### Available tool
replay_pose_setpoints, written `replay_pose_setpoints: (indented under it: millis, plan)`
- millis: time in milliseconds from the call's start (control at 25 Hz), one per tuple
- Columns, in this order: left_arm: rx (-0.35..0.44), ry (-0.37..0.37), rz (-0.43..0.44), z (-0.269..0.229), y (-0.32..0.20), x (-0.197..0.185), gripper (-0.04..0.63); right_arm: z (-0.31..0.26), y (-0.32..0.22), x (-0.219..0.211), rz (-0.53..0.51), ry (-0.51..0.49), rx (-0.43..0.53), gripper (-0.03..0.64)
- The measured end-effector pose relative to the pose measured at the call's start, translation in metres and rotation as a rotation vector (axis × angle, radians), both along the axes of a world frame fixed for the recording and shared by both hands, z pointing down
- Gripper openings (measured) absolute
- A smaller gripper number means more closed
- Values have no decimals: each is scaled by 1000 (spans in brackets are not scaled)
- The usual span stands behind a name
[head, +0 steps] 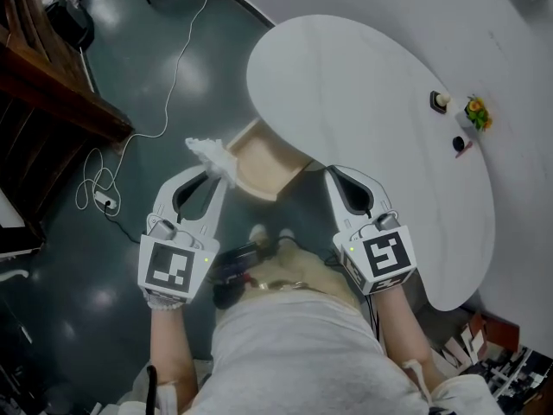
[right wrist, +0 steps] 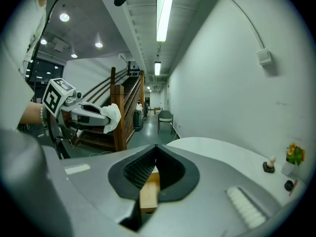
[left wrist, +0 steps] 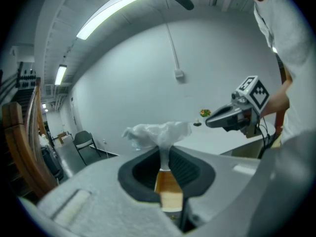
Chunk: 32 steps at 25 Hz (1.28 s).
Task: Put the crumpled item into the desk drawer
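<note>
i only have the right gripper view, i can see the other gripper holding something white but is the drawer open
Observer: Yes. In the head view the drawer stands pulled out from under the desk, its open side up.
Operator: is the white thing over it
Observer: Nearly. In the head view the crumpled item shows at the drawer's left edge, not inside it. How high above it, I cannot tell.
Operator: how good is the hold
Observer: In the left gripper view the left gripper has its jaws shut on a thin lower part of the item, and most of the wad sticks out beyond the tips.
</note>
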<state>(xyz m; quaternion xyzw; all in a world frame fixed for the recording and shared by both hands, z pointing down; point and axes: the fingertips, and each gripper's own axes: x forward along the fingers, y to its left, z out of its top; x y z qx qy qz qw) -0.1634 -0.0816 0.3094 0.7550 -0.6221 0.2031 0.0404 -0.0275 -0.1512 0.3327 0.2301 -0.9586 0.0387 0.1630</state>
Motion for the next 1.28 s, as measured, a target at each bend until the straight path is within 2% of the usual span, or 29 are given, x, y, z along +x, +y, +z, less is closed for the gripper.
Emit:
replay_pose_setpoints:
  millis: [280,520,720,1120,1280]
  plan:
    - [-33,27,8,8,-6,0,44,4,-3,1,29,6,-9,5]
    - [-46,0,78,24,-20,4,44,7,-8,2,52,14,-14,5]
    - [-110,5,127,55,-33,7,44,14,-12,5,89,25,-27,5]
    - [-262,68,218,122,-58,13,44,45,-17,17,170,63,-78,5]
    - [-329,38,255,154,-67,13,44,53,-22,20,208,73,-104,5]
